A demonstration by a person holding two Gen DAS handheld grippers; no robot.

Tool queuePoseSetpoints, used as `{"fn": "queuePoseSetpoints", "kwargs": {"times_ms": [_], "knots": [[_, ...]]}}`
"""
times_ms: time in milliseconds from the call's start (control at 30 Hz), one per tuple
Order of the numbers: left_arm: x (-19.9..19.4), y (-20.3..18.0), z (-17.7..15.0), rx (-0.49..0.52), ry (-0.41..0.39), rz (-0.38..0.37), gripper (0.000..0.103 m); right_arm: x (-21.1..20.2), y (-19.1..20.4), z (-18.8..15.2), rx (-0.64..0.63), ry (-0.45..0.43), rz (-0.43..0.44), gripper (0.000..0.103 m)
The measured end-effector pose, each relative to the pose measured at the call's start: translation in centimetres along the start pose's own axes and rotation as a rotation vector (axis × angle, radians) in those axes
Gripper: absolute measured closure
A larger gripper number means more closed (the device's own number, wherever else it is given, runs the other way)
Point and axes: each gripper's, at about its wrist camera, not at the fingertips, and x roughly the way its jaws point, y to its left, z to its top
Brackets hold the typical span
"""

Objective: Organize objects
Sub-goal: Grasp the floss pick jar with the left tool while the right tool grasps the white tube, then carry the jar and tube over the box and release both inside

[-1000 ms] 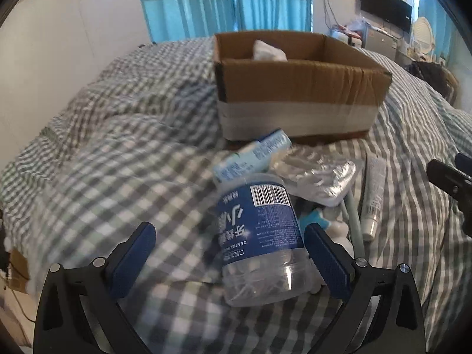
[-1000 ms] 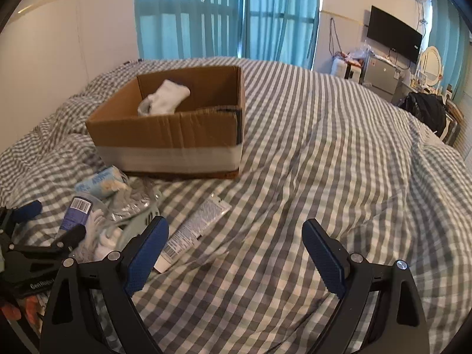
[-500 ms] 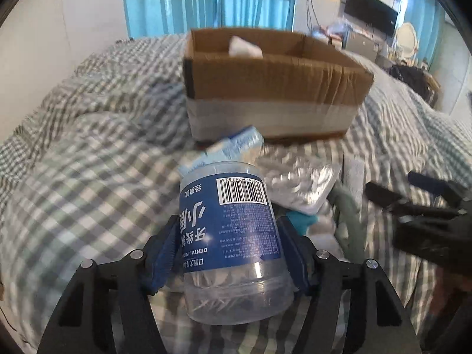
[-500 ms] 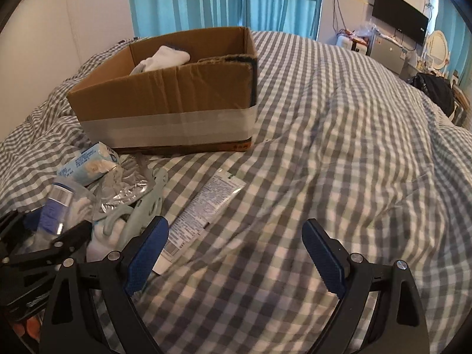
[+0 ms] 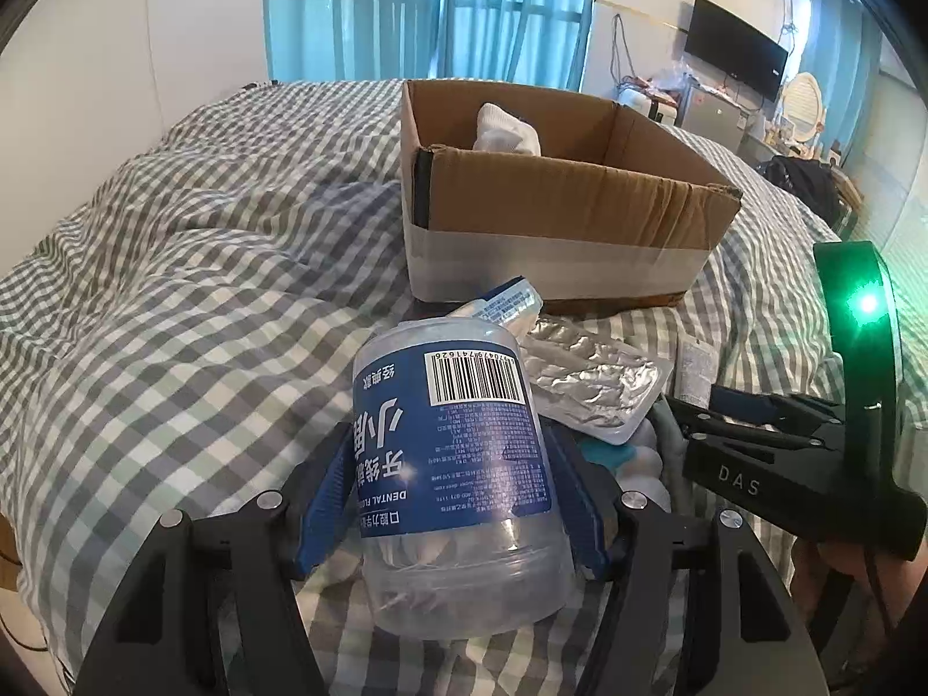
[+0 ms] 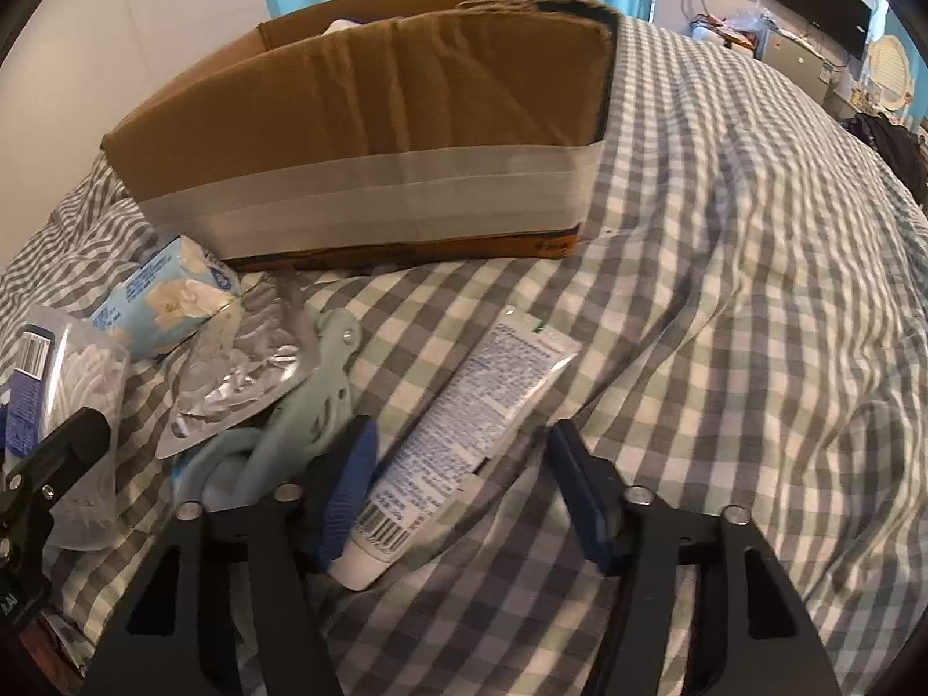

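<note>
My left gripper (image 5: 452,481) is shut on a clear dental floss jar (image 5: 458,452) with a blue label, held a little above the bed. The jar also shows in the right wrist view (image 6: 64,383). A cardboard box (image 5: 557,214) with a white sock (image 5: 504,130) inside stands behind it. My right gripper (image 6: 458,481) is open, its fingers on either side of the lower part of a white tube (image 6: 470,423) that lies on the checked bedcover. A silver blister pack (image 6: 243,371), a light blue packet (image 6: 168,301) and a pale green plastic tool (image 6: 313,400) lie left of the tube.
The box (image 6: 371,139) fills the far middle of the right wrist view. The checked bedcover (image 6: 725,290) spreads to the right. The right gripper's body (image 5: 765,464) shows at the right of the left wrist view. A TV (image 5: 733,55) and furniture stand far back.
My left gripper closed on the floss jar and lifted it slightly. My right gripper moved forward and down to the white tube and narrowed its opening around it.
</note>
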Motion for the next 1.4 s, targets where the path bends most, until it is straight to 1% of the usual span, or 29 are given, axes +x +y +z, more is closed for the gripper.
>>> {"fn": "queuePoseSetpoints", "kwargs": {"times_ms": [33, 100, 133, 167, 333, 467, 633, 767, 867, 933, 1000, 1100, 1167, 1267, 1400], "knots": [[-0.1, -0.1, 0.0, 0.0, 0.0, -0.002, 0.037, -0.1, 0.1, -0.1, -0.006, -0.001, 0.014, 0.061], [-0.5, -0.2, -0.2, 0.001, -0.002, -0.001, 0.036, -0.5, 0.1, -0.2, -0.015, -0.004, 0.026, 0.067], [-0.6, -0.3, -0.2, 0.003, -0.004, -0.001, 0.036, -0.9, 0.0, -0.4, -0.018, -0.014, 0.04, 0.074], [-0.9, -0.4, -0.3, 0.005, -0.005, 0.001, 0.036, -1.4, -0.1, -0.5, -0.015, -0.028, 0.056, 0.077], [-2.2, -1.2, -0.3, 0.014, -0.017, 0.002, 0.037, -4.7, -0.9, -0.9, -0.01, -0.094, 0.079, 0.079], [-3.9, -2.0, 0.0, 0.031, -0.059, 0.015, 0.036, -7.4, -1.7, -1.4, -0.015, -0.145, 0.073, 0.079], [-5.9, -2.6, 0.8, 0.026, -0.098, 0.002, 0.036, -10.5, -2.0, -1.6, -0.019, -0.195, 0.082, 0.079], [-6.9, -2.9, 2.3, 0.003, -0.102, -0.064, 0.036, -13.0, -1.9, -1.4, -0.036, -0.238, 0.096, 0.079], [-7.7, -3.4, 3.9, 0.018, -0.129, -0.062, 0.036, -14.6, -1.9, -1.0, -0.046, -0.266, 0.11, 0.079], [-8.0, -3.7, 5.2, 0.026, -0.143, -0.076, 0.036, -15.5, -1.9, -0.5, -0.059, -0.291, 0.112, 0.079], [-8.4, -3.9, 6.4, 0.023, -0.156, -0.096, 0.036, -16.7, -1.5, 0.2, -0.084, -0.317, 0.107, 0.079], [-8.7, -4.4, 8.7, 0.042, -0.194, -0.096, 0.036, -18.3, -1.1, 1.7, -0.131, -0.359, 0.09, 0.079], [-8.9, -4.8, 10.2, 0.06, -0.225, -0.096, 0.036, -19.4, -1.1, 3.3, -0.153, -0.393, 0.068, 0.079], [-8.3, -5.2, 12.5, 0.085, -0.253, -0.091, 0.036, -20.6, -1.4, 6.3, -0.167, -0.436, 0.063, 0.079], [-6.7, -4.9, 15.6, 0.074, -0.278, -0.084, 0.036, -21.0, -1.5, 10.2, -0.185, -0.465, 0.06, 0.079]]}}
